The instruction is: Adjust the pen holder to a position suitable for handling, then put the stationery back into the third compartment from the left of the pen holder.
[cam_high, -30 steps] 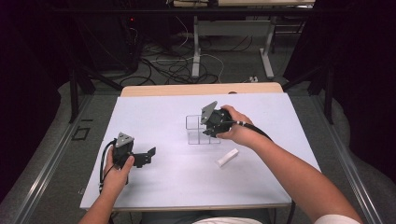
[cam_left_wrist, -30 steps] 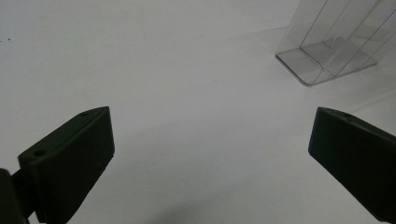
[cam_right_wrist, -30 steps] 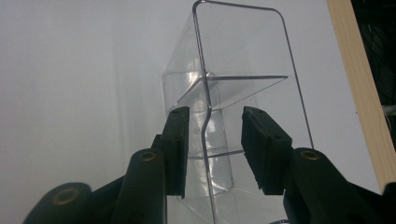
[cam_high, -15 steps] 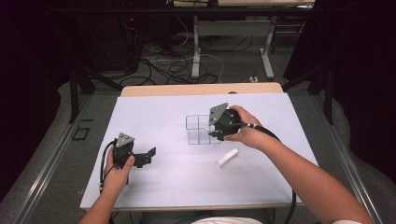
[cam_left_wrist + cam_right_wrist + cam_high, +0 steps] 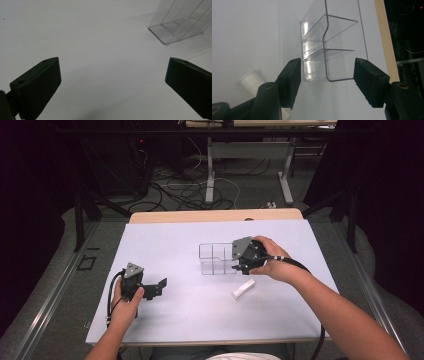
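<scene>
Scene: a person at a white table [image 5: 165, 320] works a hand-held gripper in each hand.
Right gripper [image 5: 327, 72]: jaws apart and just been opening, straddling the near end of the clear divided organizer [image 5: 329, 45]; a sliver of space shows at each pad, so nothing is clamped.
Organizer: stands near the table's middle, toward the far side, its empty compartments running away from the right gripper; in the high view the tool sits at its right end [image 5: 217, 259].
White tube [image 5: 243, 288]: lies on the table just beside the right hand, on the person's side of the organizer, apart from it.
Left gripper [image 5: 112, 82]: jaws wide apart over bare table, holding nothing, well apart from the organizer; seen lower left in the high view [image 5: 150, 288].
Step in hand, as it appears: letting go of the organizer.
Doing it well: back the pads straight off without brushing the thin walls, so the light box keeps its place; then turn to the tube.
</scene>
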